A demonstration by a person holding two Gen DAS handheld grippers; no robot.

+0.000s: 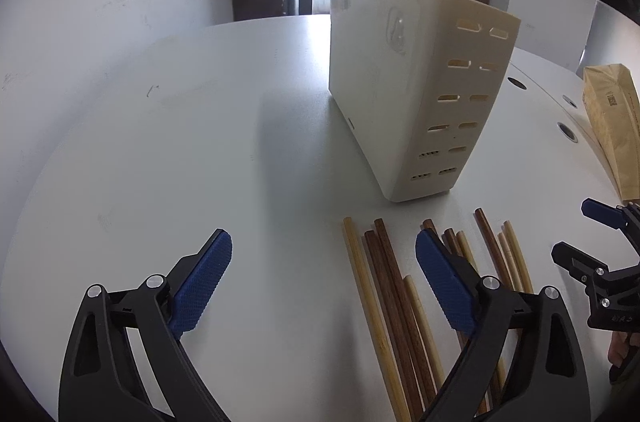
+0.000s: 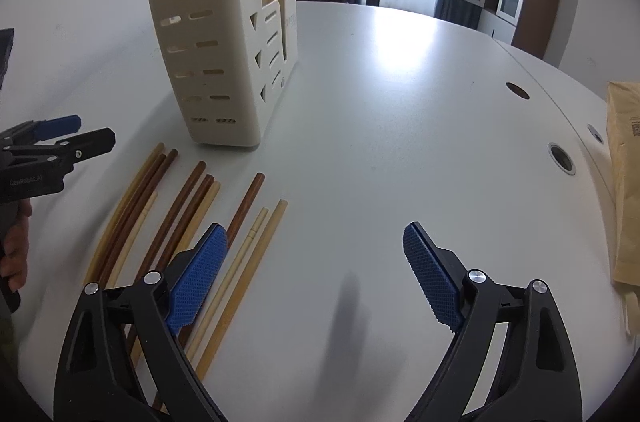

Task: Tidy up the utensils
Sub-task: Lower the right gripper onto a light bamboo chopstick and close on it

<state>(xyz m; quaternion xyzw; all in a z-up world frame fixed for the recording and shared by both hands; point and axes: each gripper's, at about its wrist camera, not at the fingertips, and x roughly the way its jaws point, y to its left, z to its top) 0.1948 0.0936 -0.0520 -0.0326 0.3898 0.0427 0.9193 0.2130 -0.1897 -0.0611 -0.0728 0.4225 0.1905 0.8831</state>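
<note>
Several wooden chopsticks (image 1: 384, 286), some dark brown and some pale, lie side by side on the white table; they also show in the right wrist view (image 2: 188, 214). A cream slotted utensil holder (image 1: 408, 90) stands upright just beyond them, also in the right wrist view (image 2: 224, 62). My left gripper (image 1: 324, 262) is open and empty, above the table to the left of the chopsticks, its right finger over them. My right gripper (image 2: 316, 254) is open and empty, to the right of the chopsticks. Each gripper shows at the edge of the other's view.
A brown paper bag (image 2: 624, 182) lies at the table's right edge, also in the left wrist view (image 1: 612, 126). Round cable holes (image 2: 562, 158) sit in the table near it. Cabinets and a bright doorway stand behind.
</note>
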